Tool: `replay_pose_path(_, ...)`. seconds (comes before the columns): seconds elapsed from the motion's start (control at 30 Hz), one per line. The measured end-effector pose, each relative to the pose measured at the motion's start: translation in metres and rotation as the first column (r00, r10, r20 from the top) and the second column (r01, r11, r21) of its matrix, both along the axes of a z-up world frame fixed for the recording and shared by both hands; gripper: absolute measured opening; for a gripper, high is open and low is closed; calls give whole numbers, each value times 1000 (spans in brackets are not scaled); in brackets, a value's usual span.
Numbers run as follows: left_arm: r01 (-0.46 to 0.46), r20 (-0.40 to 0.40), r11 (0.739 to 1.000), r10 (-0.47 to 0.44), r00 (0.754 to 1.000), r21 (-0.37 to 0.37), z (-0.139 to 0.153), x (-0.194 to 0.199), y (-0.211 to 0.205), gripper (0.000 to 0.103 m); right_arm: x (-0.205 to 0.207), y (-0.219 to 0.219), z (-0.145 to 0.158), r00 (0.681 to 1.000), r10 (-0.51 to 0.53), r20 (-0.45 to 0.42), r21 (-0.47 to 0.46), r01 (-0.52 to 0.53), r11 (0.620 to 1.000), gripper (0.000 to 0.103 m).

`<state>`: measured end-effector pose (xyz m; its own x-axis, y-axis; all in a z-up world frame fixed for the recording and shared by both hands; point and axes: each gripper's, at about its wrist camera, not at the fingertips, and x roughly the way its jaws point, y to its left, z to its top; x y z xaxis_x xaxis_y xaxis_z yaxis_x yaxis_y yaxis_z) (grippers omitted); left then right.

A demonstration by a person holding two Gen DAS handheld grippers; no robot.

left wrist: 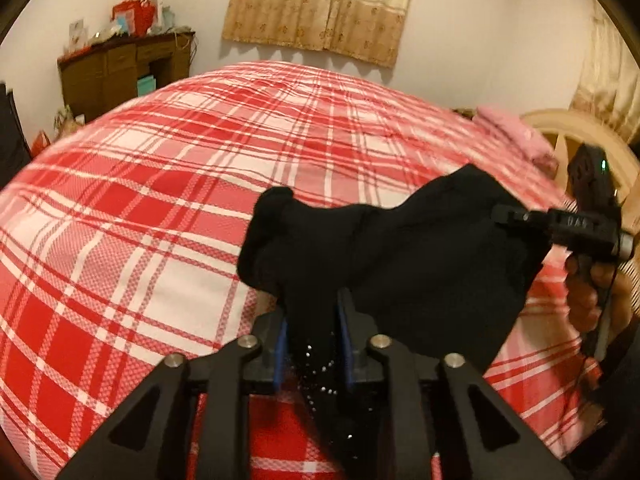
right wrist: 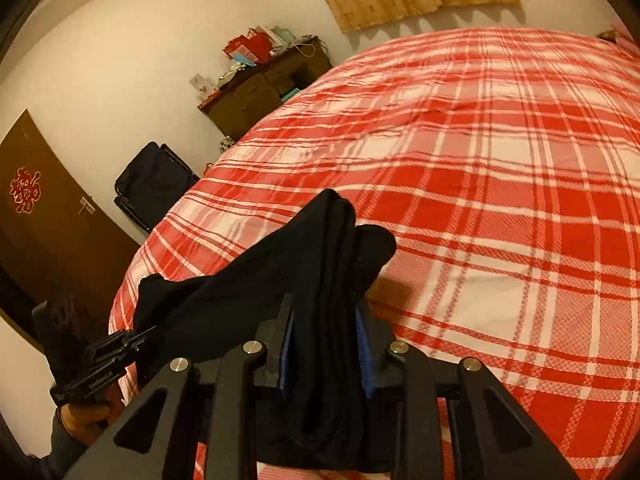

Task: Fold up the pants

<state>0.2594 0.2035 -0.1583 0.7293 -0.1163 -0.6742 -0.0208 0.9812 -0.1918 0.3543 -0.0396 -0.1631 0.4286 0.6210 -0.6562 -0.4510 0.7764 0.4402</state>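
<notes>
Black pants held in air above plaid bed, bunched between both grippers. Left gripper clamped on cloth; right gripper clamped on thick bundle. No neat fold visible yet; laying flat and folding still ahead.

Bedroom, warm dim light. Bed with red-and-white plaid cover fills most of view. Pale walls. Beige patterned curtain behind bed. Dark wooden cabinet beside bed, red bags and boxes piled on top. Brown door with red ornament. Black bag near bed corner. Pink cloth by cream headboard.
</notes>
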Motion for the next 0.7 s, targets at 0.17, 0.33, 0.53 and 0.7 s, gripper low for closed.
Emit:
replay_pose_path(0.17,-10,-6,1000,10,1000,10,-7,2,2,46,1,-10,-12,1000,-19,-22,-17,18,1000,28)
replay_pose_path(0.33,-38,-14,999,38,999,9,-9,-1,7,64,3,-13,-18,999,-32,-31,-13,31,999,28)
replay_pose_path(0.53,-67,-7,996,67,998,52,-9,-3,6,76,-1,-8,-16,999,-41,5,-78,41,996,30)
replay_pose_path(0.7,-104,-7,991,105,994,80,-11,-5,9,91,-7,1,-12,998,-41,56,-188,50,981,36)
